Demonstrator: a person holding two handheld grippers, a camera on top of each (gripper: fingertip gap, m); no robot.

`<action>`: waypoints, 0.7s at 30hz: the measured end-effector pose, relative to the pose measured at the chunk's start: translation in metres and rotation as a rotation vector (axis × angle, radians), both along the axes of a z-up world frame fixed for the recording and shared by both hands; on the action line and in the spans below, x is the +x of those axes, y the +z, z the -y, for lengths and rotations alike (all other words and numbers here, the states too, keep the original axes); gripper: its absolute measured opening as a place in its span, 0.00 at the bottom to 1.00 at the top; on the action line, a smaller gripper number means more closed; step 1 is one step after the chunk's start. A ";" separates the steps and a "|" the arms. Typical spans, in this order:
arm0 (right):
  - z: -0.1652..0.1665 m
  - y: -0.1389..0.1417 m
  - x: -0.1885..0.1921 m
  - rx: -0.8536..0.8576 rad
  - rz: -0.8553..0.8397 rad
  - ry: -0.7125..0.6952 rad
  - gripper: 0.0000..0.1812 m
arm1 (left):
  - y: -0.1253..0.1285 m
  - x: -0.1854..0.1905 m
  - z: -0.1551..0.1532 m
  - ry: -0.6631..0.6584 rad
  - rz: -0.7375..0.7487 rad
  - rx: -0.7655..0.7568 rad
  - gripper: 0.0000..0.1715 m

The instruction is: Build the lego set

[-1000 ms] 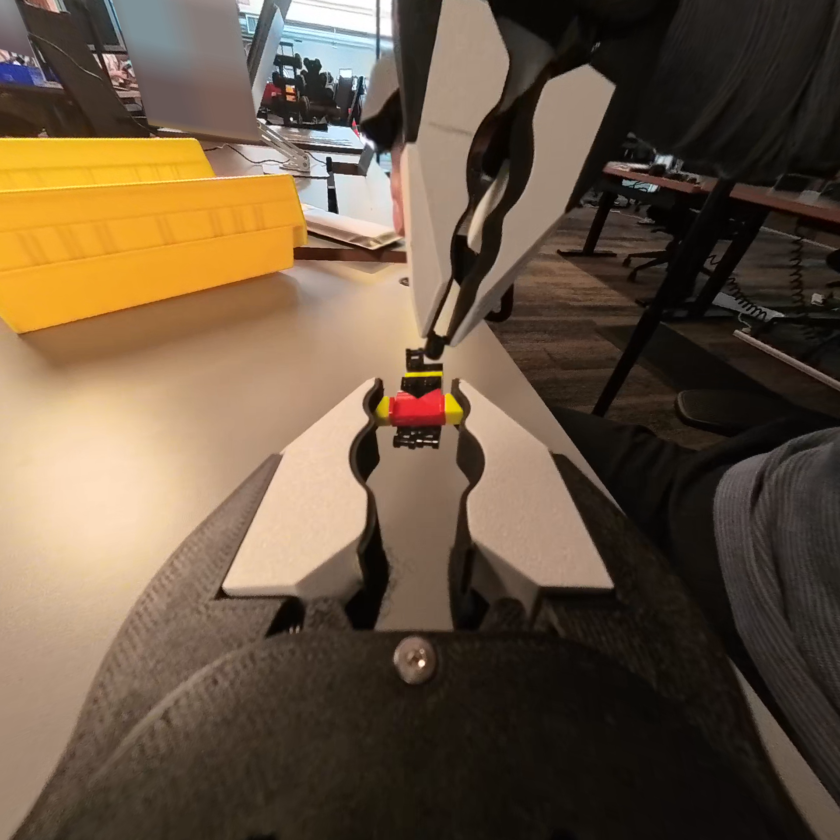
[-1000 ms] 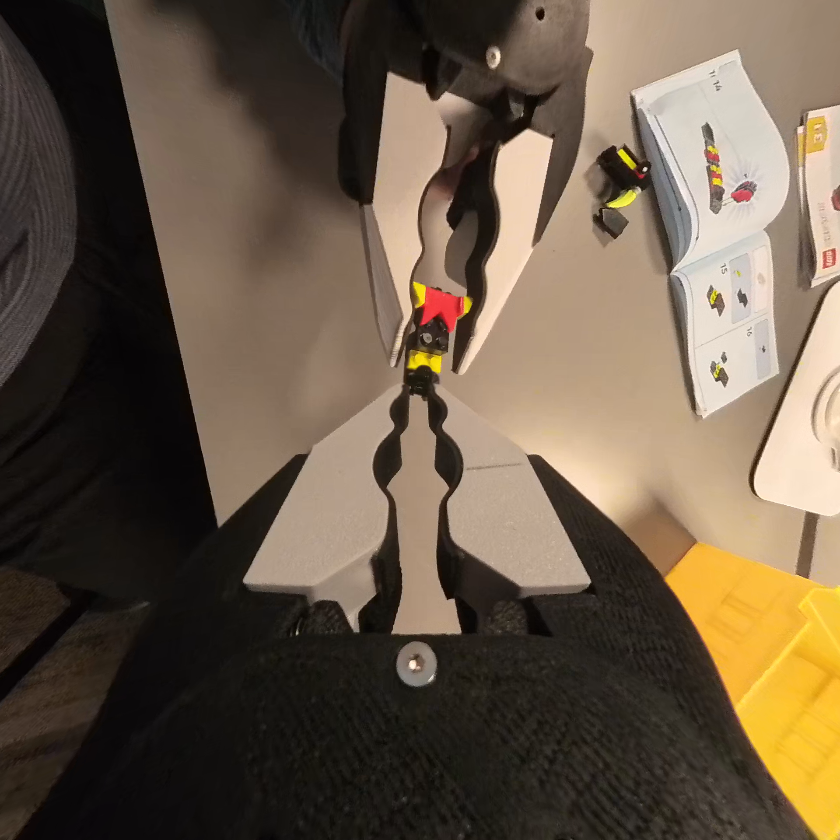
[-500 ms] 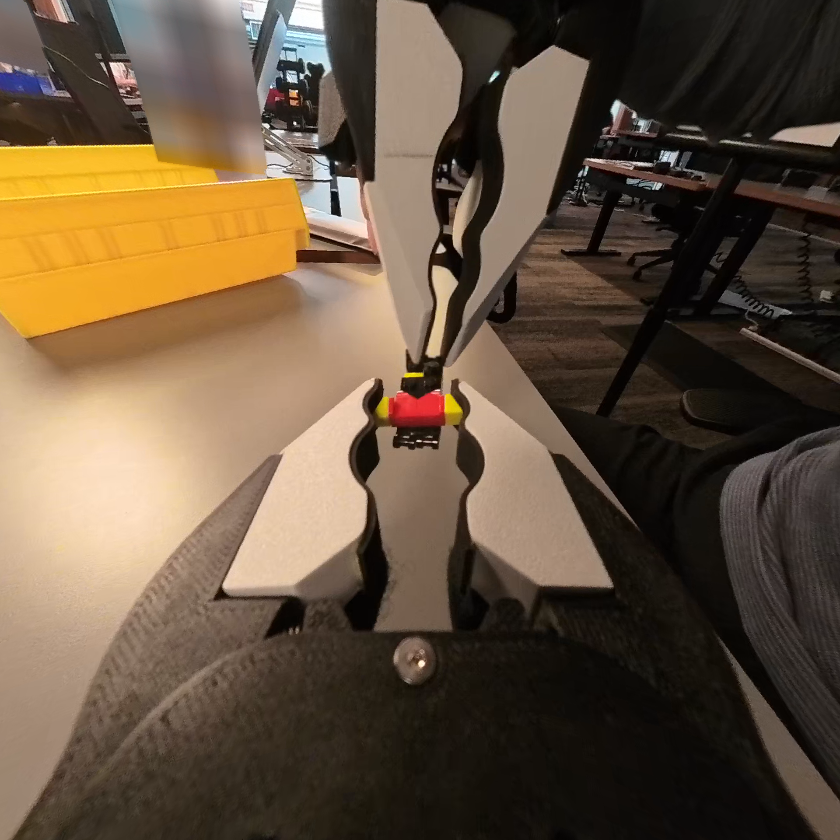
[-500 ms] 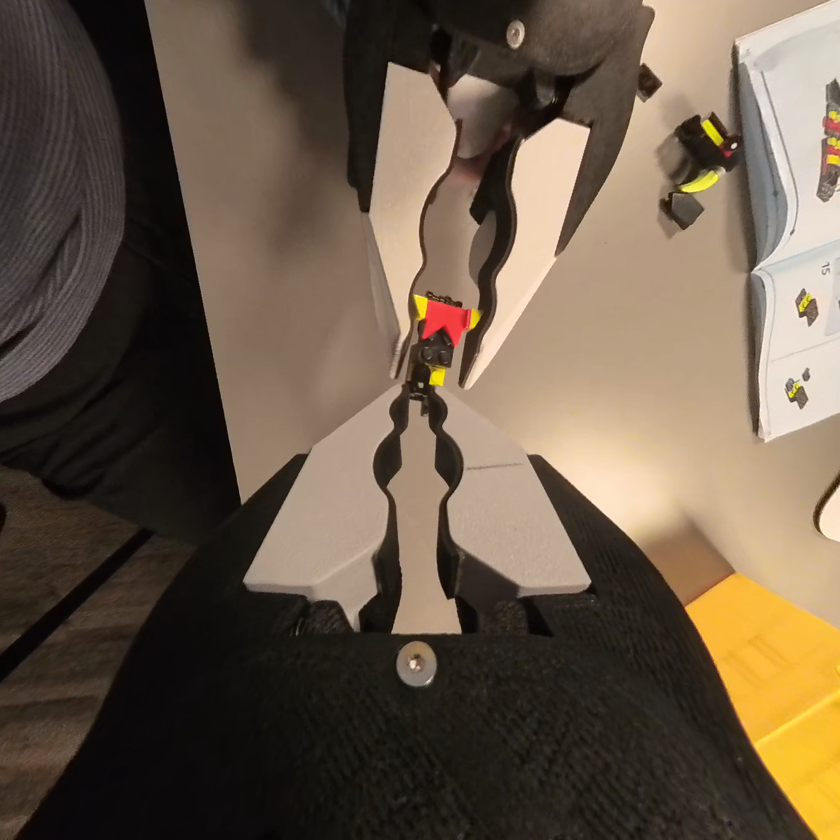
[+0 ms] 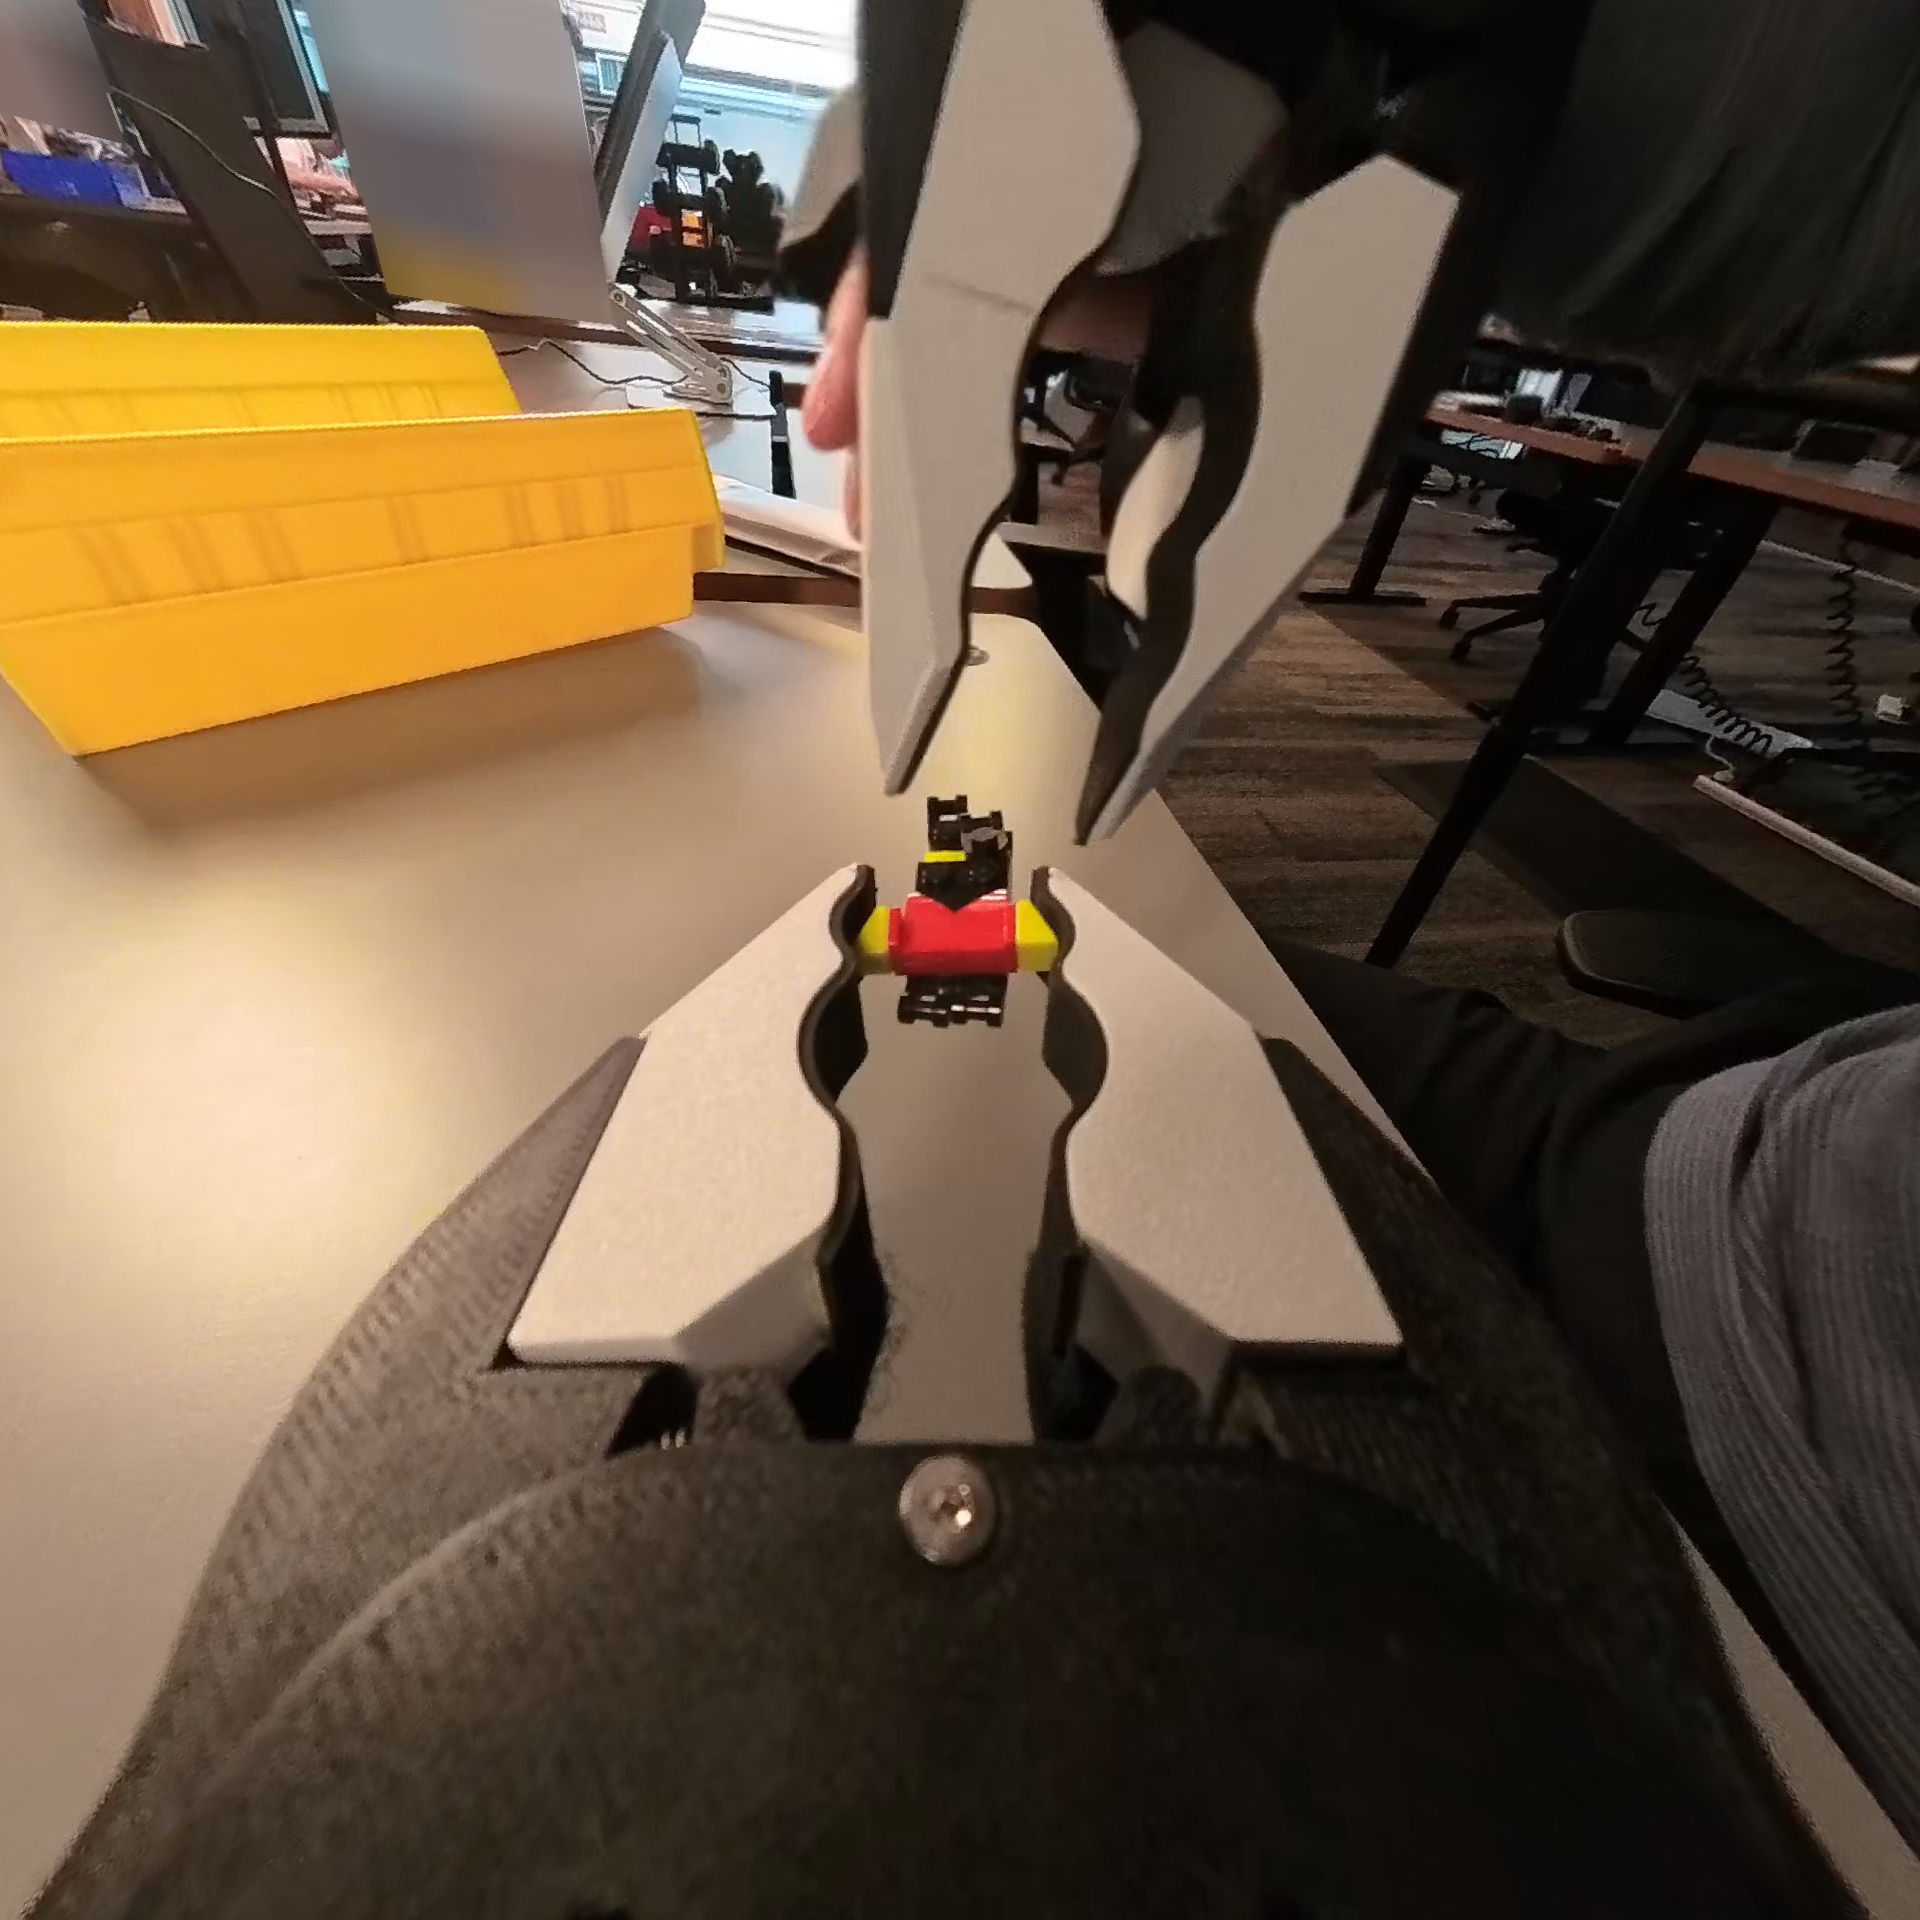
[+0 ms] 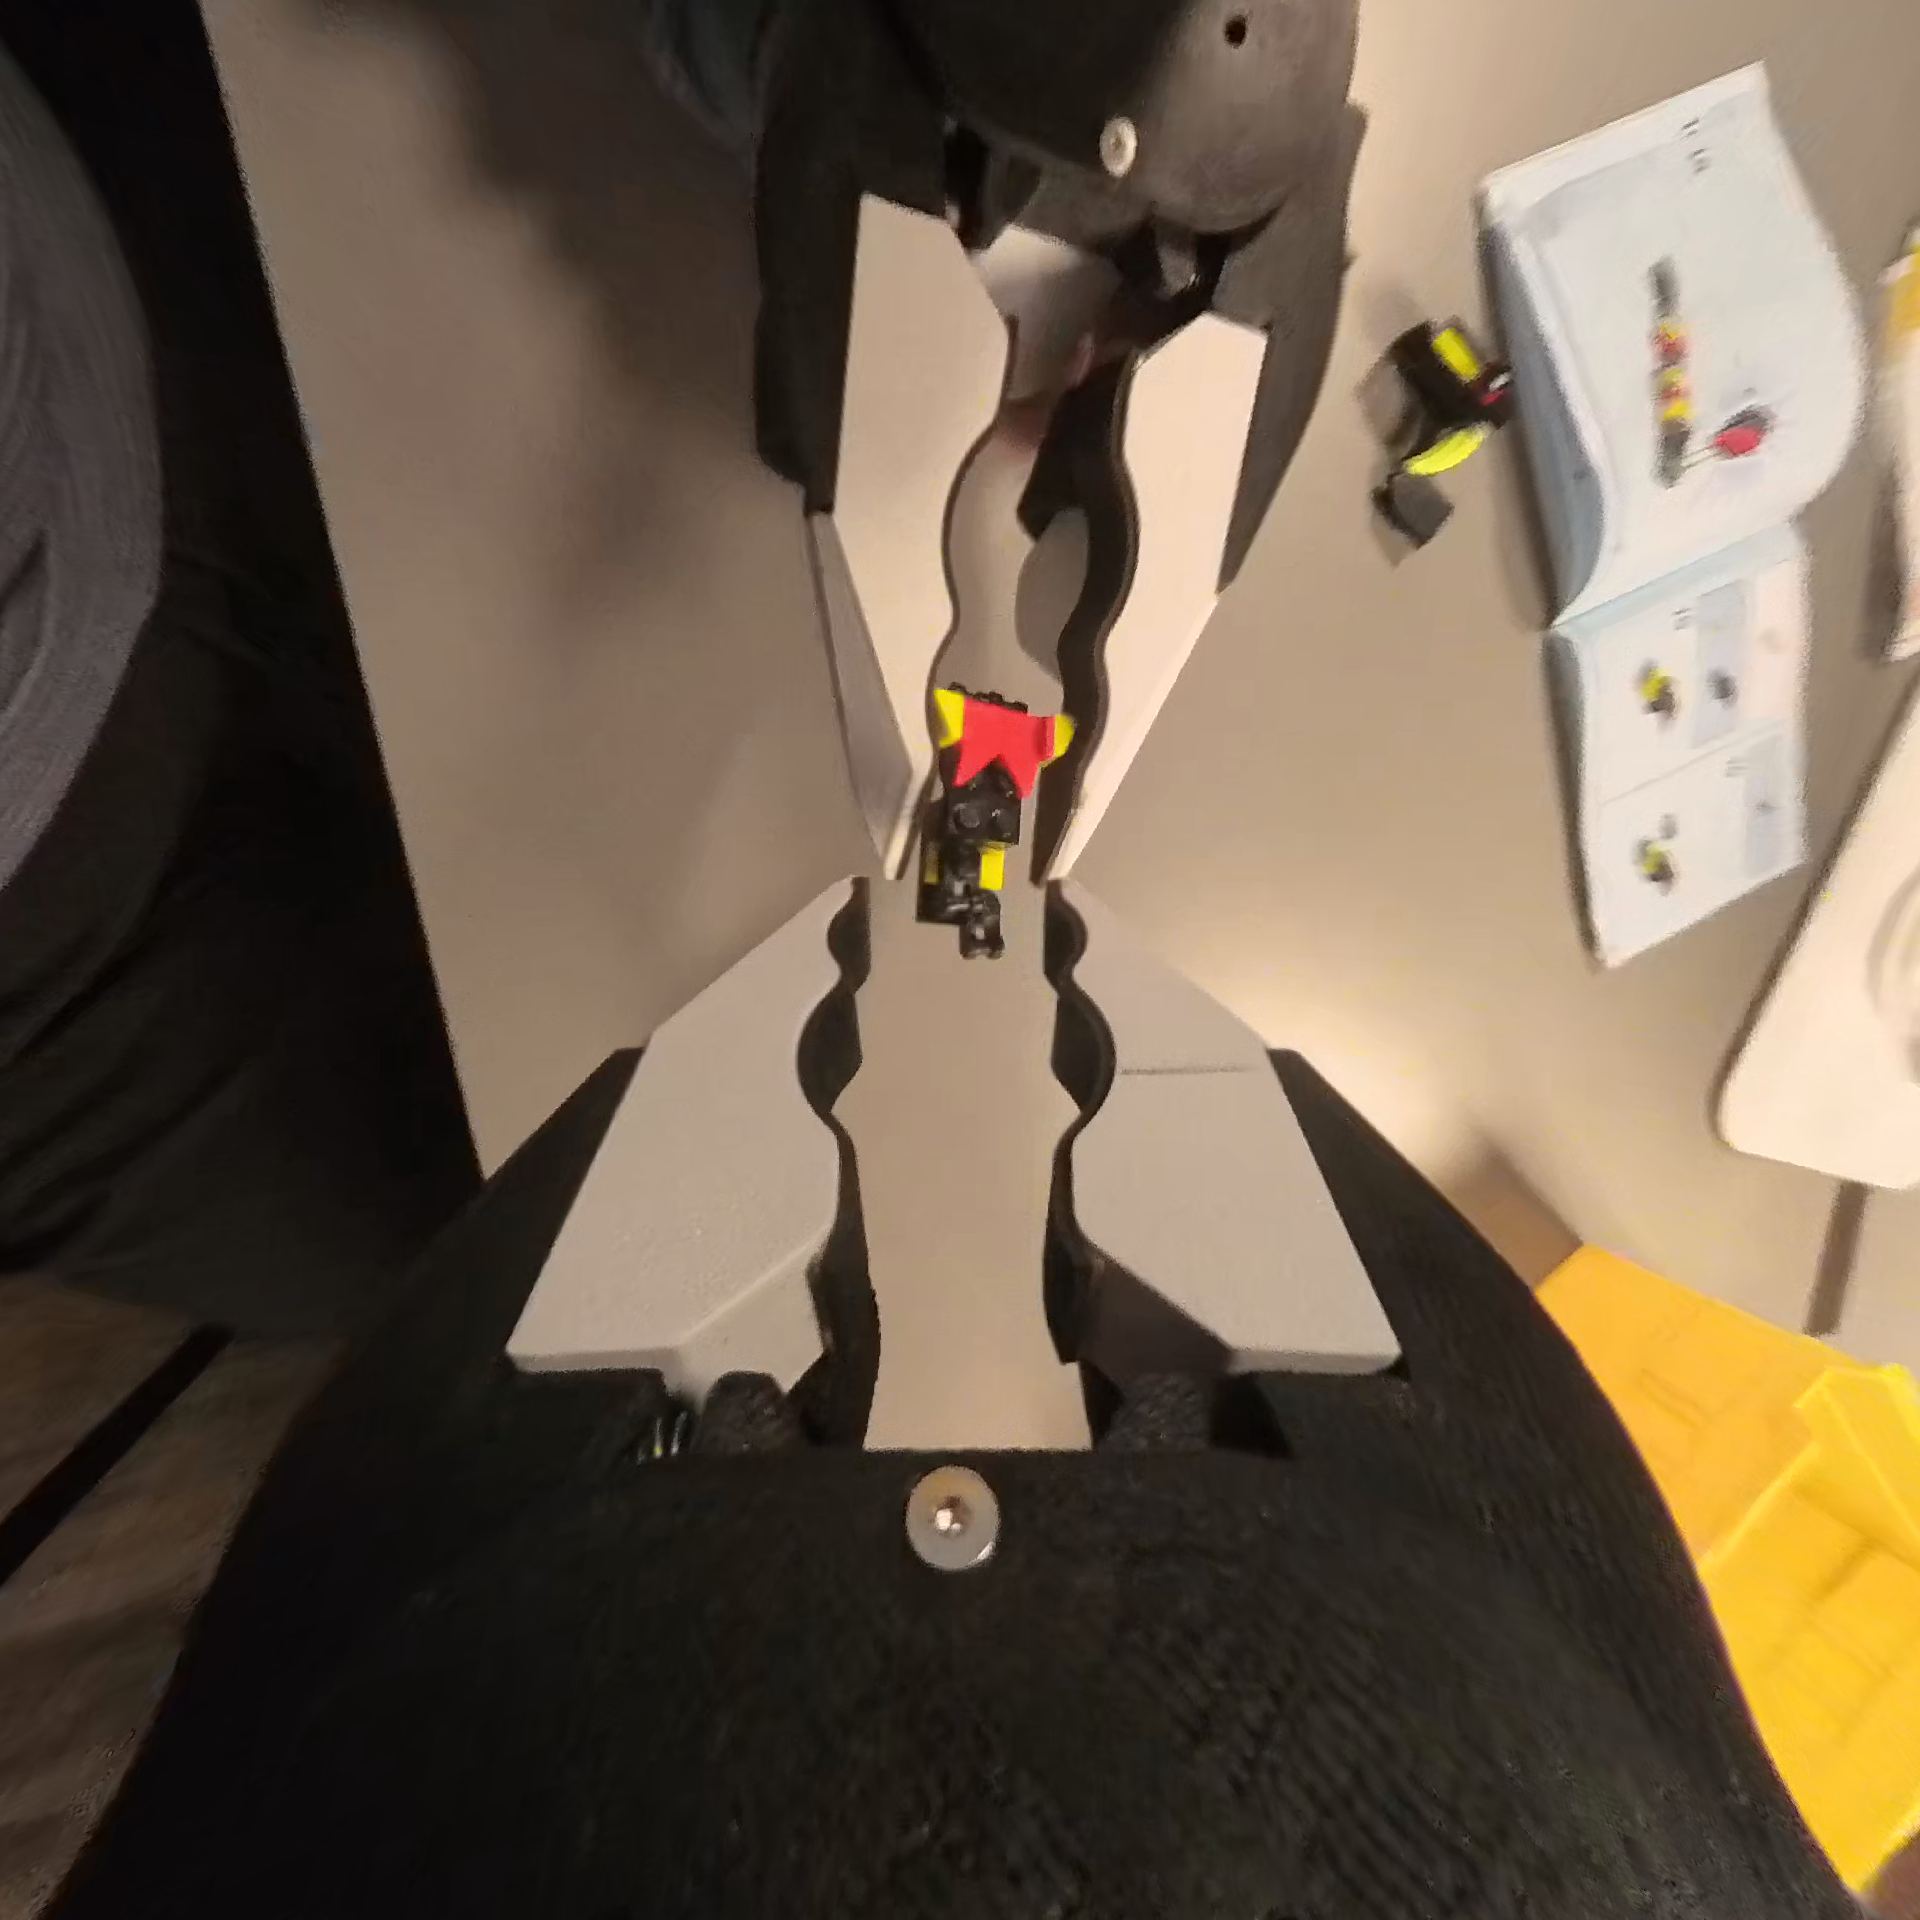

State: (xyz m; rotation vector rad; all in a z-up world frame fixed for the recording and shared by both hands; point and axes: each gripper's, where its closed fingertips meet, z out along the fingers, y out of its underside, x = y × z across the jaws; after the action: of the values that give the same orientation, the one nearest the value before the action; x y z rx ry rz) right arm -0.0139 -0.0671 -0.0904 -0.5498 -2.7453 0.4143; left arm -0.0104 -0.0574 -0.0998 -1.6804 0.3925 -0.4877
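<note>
My left gripper (image 5: 951, 902) is shut on a small lego assembly (image 5: 956, 932) with a red middle, yellow ends and black parts, and holds it just above the table (image 5: 312, 1039). A small black piece (image 5: 966, 828) sits on the assembly's far end. My right gripper (image 5: 995, 807) hangs open over that end, its tips on either side of the black piece and not touching it. In the right wrist view my right gripper (image 6: 956, 896) is open, with the assembly (image 6: 992, 740) between the left gripper's fingers (image 6: 1117, 748) just ahead.
A yellow bin (image 5: 343, 551) stands at the back left and also shows in the right wrist view (image 6: 1787, 1538). Loose black and yellow lego pieces (image 6: 1439, 416) lie beside an open instruction booklet (image 6: 1683, 468). A white object (image 6: 1829, 1039) lies further right. The table edge and a person's leg (image 5: 1714, 1195) are close by. Less than 4 cm separates the two grippers' tips.
My right gripper brought a small black piece down onto the assembly, then opened and let it go. The piece stays on the assembly. My left gripper has held still.
</note>
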 end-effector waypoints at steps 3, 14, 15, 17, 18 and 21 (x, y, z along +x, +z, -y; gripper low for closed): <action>0.007 0.003 -0.004 0.048 -0.218 0.047 0.18 | 0.000 -0.002 -0.001 0.004 0.018 -0.007 0.17; -0.003 -0.006 -0.007 0.464 -0.593 0.125 0.20 | 0.001 -0.008 -0.002 0.012 0.100 -0.036 0.17; -0.003 -0.005 -0.008 0.464 -0.604 0.120 0.20 | 0.001 -0.008 -0.002 0.009 0.104 -0.039 0.17; -0.005 -0.005 -0.011 0.483 -0.619 0.112 0.20 | 0.002 -0.008 -0.002 0.007 0.112 -0.041 0.17; -0.005 -0.006 -0.011 0.487 -0.618 0.115 0.19 | 0.002 -0.008 -0.002 0.007 0.115 -0.042 0.17; -0.004 -0.012 -0.013 0.504 -0.615 0.129 0.17 | 0.002 -0.009 -0.002 0.006 0.121 -0.043 0.17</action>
State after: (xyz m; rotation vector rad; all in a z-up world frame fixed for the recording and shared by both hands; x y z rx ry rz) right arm -0.0266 -0.0627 -0.1025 -0.0862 -2.1661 -0.0849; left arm -0.0190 -0.0553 -0.0979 -1.6839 0.2903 -0.5941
